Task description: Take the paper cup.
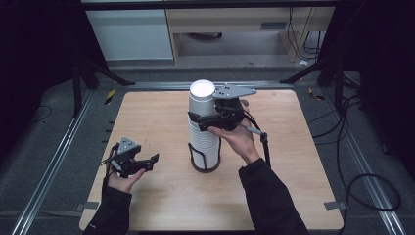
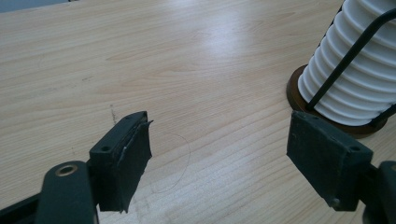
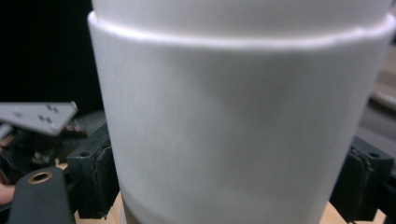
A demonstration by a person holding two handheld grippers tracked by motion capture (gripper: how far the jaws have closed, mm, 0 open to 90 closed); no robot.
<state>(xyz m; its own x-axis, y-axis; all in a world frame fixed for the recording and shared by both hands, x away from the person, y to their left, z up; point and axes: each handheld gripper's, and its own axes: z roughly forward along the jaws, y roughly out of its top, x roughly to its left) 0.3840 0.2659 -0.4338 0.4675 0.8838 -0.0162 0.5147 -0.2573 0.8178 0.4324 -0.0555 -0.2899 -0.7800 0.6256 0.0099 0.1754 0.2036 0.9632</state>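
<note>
Up close, 1 white cup (image 3: 238, 121) hid the table (image 1: 161, 117), clamped by the right gripper (image 1: 208, 119). Its stack (image 1: 204, 147) was cut off beside the empty, wide-open left gripper (image 2: 219, 158).

One cup stack (image 1: 204, 128), one wire holder (image 1: 205, 159), two tools: left (image 1: 149, 162), right (image 1: 201, 120); one table (image 1: 161, 196).

White ribbed cup stack (image 1: 204, 132); black wire holder (image 1: 204, 161), brown base; pale woodgrain table (image 1: 161, 196).
</note>
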